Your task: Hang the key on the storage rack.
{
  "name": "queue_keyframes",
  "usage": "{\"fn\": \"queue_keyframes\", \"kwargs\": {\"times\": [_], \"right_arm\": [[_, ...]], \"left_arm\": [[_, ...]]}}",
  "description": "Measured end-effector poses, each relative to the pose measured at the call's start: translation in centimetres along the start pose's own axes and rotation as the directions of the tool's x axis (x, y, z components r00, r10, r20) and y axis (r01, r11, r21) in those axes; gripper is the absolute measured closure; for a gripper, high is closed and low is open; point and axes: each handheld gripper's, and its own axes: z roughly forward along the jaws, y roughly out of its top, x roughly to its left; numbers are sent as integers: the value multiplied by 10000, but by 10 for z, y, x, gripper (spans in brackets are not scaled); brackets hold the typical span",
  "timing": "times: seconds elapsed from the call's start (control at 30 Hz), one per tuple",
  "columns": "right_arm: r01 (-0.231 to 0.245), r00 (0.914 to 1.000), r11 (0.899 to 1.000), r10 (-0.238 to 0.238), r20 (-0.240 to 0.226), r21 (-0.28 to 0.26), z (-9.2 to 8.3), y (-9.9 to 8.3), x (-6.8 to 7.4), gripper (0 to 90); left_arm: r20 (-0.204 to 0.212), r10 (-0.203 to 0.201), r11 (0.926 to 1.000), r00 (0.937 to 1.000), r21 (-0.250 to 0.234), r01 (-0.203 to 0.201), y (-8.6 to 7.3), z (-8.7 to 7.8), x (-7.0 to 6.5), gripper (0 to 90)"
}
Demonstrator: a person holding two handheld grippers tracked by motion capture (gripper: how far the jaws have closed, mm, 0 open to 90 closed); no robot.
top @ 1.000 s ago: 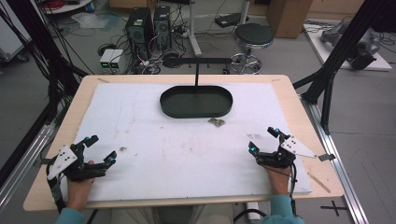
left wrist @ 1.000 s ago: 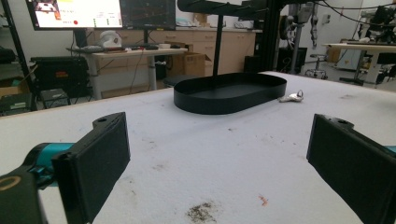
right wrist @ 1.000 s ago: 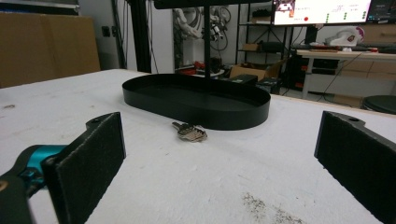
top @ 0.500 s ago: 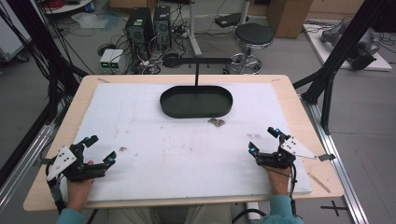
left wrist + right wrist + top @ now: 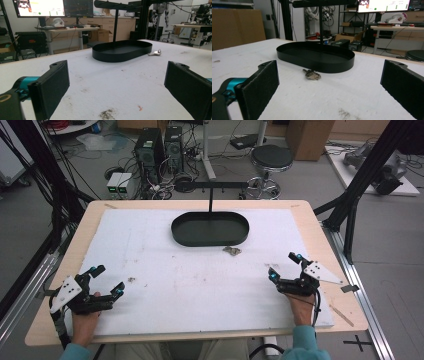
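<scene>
The small key point(image 5: 231, 251) lay flat on the white counter point(image 5: 200, 290), just in front of the black tray point(image 5: 210, 229), far from both hands. The left gripper point(image 5: 102, 282) and right gripper point(image 5: 285, 266) rested near the front edge, fingers wide open and holding nothing. Because the key was thin and flat, the fingers could slide over it or push it against the tray.

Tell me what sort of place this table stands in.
Most likely a robotics or engineering lab. Computer towers and loose cables lie on the floor past the table, monitors stand on a desk, and black frame struts flank the table.
</scene>
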Motion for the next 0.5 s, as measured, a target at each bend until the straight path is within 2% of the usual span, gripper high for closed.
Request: {"fn": "queue_keyframes", "kwargs": {"times": [0.13, 0.3, 0.37, 0.5], "right_arm": [[-113, 9991, 9984, 136, -414, 555, 7, 27, -13, 10], [165, 9925, 9923, -13, -1223, 1229, 21, 64, -29, 10], [391, 9867, 9855, -119, -1621, 1652, 30, 78, -34, 10], [1025, 9732, 9637, -458, -2254, 2465, 52, 98, -40, 10]], "left_arm": [[-4, 6, 10000, 10000, 16, -6, 0, 0, 0, 65], [-6, -43, 10000, 10000, -11, 43, 0, 0, 0, 65], [-7, -58, 10000, 10000, -15, 58, 0, 0, 0, 65], [14, -6, 10000, 10000, 31, 6, 0, 0, 0, 65]]}}
